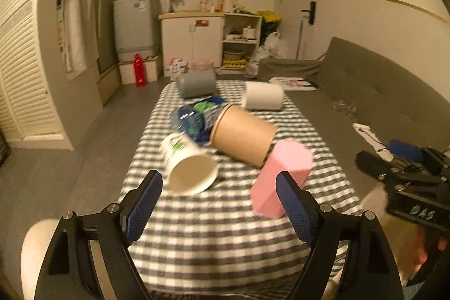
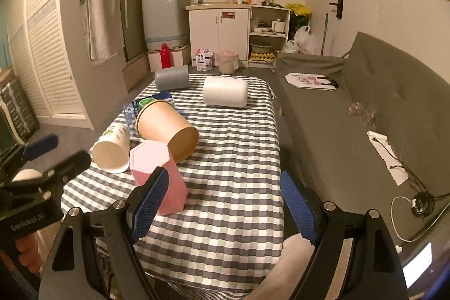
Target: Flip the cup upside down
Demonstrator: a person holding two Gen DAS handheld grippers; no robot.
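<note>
Several cups are on a checked tablecloth (image 2: 230, 187). A pink hexagonal cup (image 2: 157, 173) stands upside down near the front; it also shows in the left wrist view (image 1: 281, 176). A white paper cup (image 1: 188, 162) (image 2: 111, 149) and a brown paper cup (image 1: 242, 135) (image 2: 166, 125) lie on their sides beside it. A grey cup (image 2: 172, 78) and a white cup (image 2: 225, 91) lie at the far end. My left gripper (image 1: 219, 207) is open, short of the white paper cup. My right gripper (image 2: 223, 207) is open, its left finger in front of the pink cup.
A crushed blue-green plastic bottle (image 1: 194, 117) lies behind the paper cups. A grey sofa (image 2: 351, 117) runs along the table's right side, with cables and paper on it. Cabinets, a washer and a red bottle (image 2: 166, 56) stand at the far wall.
</note>
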